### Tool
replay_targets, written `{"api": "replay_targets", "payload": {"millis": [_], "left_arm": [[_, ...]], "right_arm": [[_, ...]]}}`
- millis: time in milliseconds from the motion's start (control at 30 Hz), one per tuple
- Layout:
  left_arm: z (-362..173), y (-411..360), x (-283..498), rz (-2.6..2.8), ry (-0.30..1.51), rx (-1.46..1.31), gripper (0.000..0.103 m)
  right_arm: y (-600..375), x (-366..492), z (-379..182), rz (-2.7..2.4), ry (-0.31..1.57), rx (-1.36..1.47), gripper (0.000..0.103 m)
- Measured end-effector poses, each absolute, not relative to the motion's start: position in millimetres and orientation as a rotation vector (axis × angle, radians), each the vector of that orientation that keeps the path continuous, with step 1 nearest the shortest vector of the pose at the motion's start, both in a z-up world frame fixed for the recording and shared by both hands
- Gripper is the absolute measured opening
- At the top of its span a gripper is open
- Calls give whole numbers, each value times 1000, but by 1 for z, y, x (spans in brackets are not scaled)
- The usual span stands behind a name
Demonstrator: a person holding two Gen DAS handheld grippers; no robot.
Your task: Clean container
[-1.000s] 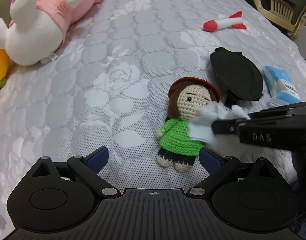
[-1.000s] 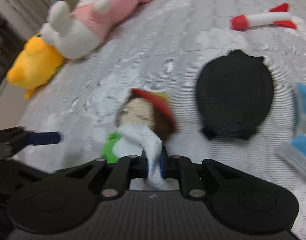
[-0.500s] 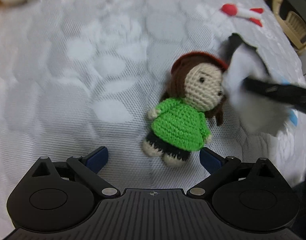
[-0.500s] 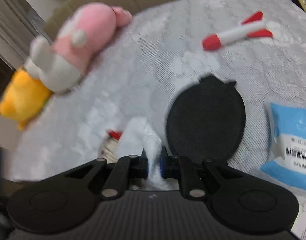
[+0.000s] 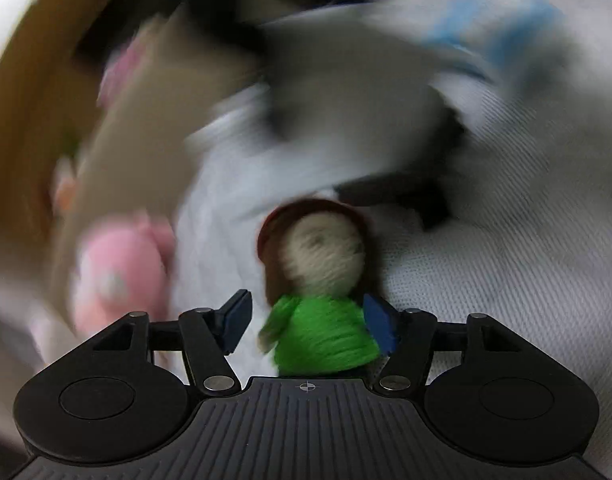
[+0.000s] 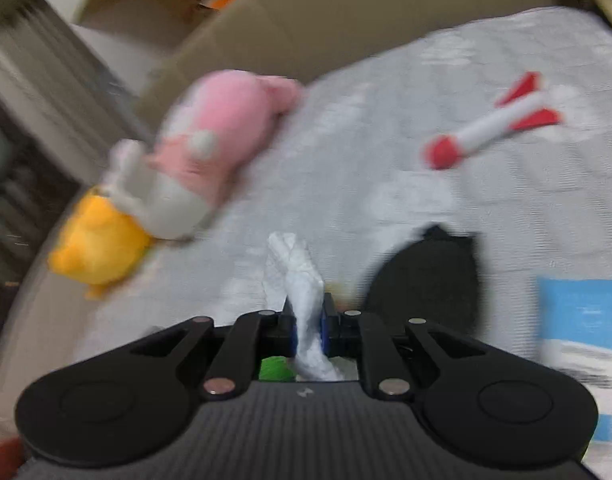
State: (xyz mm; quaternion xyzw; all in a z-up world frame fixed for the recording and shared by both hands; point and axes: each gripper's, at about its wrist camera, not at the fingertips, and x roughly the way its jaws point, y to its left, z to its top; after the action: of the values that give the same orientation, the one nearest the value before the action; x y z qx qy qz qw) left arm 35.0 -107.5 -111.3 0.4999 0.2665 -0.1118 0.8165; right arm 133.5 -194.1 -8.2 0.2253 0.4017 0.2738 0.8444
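Note:
The crochet doll (image 5: 318,280), green sweater, brown hair and red hat, sits between the blue pads of my left gripper (image 5: 310,324). The right pad touches its sweater; a gap shows beside the left pad. The view is strongly blurred. My right gripper (image 6: 308,324) is shut on a white wipe (image 6: 298,280) that sticks up between its pads, above the grey quilted bed (image 6: 346,184). A green patch of the doll (image 6: 272,368) shows just below those fingers. The black oval lid (image 6: 426,280) lies on the bed to the right.
A pink and white plush (image 6: 202,148) and a yellow plush (image 6: 94,240) lie at the left. A red and white toy rocket (image 6: 490,124) lies far right. A blue and white wipe pack (image 6: 582,320) lies at the right edge. A cardboard box wall (image 6: 346,12) stands behind the bed.
My left gripper has closed in around the doll and swung sharply, blurring its view. My right gripper with the wipe has lifted off the doll and tilted up toward the box.

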Motion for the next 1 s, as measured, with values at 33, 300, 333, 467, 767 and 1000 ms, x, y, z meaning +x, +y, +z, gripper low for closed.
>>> {"api": "replay_targets", "payload": {"millis": [33, 300, 333, 467, 767, 1000], "left_arm": [[-115, -108, 35, -269, 615, 1044, 70], [-80, -84, 53, -319, 790, 665, 90], [-74, -78, 55, -306, 786, 643, 92], [-48, -36, 82, -183, 789, 427, 94], [-47, 23, 150, -143, 794, -39, 93], [-37, -33, 118, -328, 787, 129, 67]], "right_arm": [[-189, 134, -9, 618, 859, 497, 12], [-162, 156, -52, 476, 1022, 342, 12], [-165, 156, -55, 442, 1040, 332, 12], [-179, 149, -55, 343, 1050, 326, 12], [-189, 138, -35, 355, 938, 371, 13], [-204, 135, -15, 533, 836, 594, 12]]}}
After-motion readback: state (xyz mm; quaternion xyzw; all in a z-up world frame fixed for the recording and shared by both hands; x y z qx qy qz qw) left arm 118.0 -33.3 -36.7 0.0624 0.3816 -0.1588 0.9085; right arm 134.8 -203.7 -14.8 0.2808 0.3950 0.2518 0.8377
